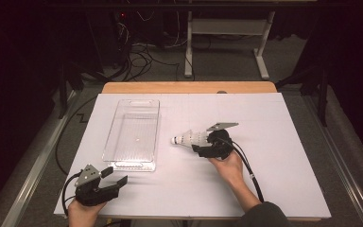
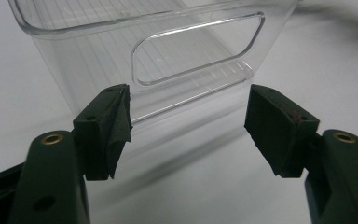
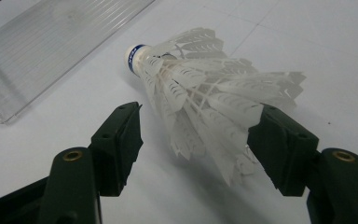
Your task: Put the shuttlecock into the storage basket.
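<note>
White feathered shuttlecock (image 3: pixel 200 88) lies skirt-first between the right gripper (image 3: pixel 198 140)'s spread jaws, cork pointing away toward the clear plastic bin (image 1: pixel 133 135).

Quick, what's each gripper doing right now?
Left gripper: open, holding nothing, facing the end of the clear bin.
Right gripper: open, jaws either side of the shuttlecock feathers, not closed on it.

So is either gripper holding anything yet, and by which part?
Nothing is held. The right gripper is open around the shuttlecock feather skirt, not closed on it. The left gripper is open before the clear bin.
</note>
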{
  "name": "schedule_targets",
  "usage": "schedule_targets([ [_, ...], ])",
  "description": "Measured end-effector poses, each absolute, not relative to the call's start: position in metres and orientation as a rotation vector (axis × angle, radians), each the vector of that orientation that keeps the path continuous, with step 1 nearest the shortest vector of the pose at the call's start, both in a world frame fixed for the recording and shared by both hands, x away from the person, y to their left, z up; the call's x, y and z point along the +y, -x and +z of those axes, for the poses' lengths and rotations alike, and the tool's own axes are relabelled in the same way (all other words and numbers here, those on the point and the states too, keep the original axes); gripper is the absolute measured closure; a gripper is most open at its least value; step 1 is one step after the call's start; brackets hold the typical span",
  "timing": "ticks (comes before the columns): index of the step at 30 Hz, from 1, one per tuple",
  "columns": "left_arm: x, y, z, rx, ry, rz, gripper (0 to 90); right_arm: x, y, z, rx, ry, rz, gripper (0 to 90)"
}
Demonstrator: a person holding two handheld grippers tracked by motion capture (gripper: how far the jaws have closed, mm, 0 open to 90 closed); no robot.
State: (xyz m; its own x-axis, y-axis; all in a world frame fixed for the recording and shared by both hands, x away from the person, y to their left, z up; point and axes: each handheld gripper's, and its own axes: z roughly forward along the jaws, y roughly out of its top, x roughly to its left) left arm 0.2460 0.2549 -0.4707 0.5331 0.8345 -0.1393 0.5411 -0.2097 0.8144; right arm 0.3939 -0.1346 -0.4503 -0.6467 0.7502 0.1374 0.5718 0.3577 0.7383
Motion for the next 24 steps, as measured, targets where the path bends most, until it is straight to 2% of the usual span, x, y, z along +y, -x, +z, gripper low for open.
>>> schedule_targets([
  [24,0.2551,-0.2461,-0.4708,1.125,-1.889,0.418,32.4,-0.1259,-0.4027,-0.4525,2.411,-1.201,1.157,38.7],
])
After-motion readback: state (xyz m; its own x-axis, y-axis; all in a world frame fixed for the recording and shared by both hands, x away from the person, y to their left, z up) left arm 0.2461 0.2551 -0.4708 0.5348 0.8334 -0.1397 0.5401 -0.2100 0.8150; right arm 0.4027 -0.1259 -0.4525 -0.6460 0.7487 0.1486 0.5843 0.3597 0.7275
